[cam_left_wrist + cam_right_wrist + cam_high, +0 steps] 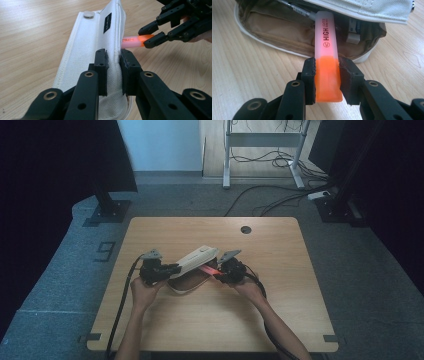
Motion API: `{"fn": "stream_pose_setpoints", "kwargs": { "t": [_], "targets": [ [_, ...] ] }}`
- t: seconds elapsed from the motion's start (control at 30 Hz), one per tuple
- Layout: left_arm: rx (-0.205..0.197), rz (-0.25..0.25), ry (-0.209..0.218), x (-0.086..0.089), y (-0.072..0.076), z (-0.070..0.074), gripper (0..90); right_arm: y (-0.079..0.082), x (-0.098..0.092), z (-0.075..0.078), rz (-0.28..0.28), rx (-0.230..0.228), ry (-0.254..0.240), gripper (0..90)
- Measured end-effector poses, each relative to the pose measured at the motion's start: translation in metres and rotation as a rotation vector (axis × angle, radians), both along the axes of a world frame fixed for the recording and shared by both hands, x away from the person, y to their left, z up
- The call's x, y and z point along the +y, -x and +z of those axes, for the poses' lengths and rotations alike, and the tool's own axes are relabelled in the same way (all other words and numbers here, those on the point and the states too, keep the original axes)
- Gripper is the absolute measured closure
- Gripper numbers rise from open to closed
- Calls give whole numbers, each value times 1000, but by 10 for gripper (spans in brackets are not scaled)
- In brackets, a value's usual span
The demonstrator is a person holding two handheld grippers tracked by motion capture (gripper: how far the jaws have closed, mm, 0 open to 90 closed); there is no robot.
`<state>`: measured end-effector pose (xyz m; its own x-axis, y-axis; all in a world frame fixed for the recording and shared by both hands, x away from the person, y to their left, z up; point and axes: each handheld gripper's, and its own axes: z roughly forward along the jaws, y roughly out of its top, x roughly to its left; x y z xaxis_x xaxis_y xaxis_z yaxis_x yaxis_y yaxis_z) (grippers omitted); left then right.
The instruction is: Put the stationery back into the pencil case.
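Orange highlighter [327, 70] clamped in right hand-held gripper [327, 75], tip inside pencil case [287, 37]

Readable markings on the highlighter, the case flap and the floor

"HIGH" is read in large dark capitals along the translucent cap of the orange highlighter [327, 60], with a small round logo just below it and a line of smaller lettering alongside, of which "LIGHTER" can be made out and the rest is too fine to tell. A short reddish print is seen on the same highlighter in the left gripper view, too blurred to read. A small black label is sewn on the white pencil case flap [100, 37]; its wording cannot be made out. A figure like a "9" is marked on the grey floor [104, 251] left of the table.
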<state>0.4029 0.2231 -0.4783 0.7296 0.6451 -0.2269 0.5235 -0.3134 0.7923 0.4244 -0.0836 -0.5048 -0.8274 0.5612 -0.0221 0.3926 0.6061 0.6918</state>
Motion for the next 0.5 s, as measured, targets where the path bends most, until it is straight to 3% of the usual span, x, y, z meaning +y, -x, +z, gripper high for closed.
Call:
{"fn": "stream_pose_setpoints", "kwargs": {
  "t": [0.5],
  "targets": [
    [2, -6, 5, -1, 0, 0, 770, -13, 27, -1, 18, 2, 6, 659]
  ]
}}
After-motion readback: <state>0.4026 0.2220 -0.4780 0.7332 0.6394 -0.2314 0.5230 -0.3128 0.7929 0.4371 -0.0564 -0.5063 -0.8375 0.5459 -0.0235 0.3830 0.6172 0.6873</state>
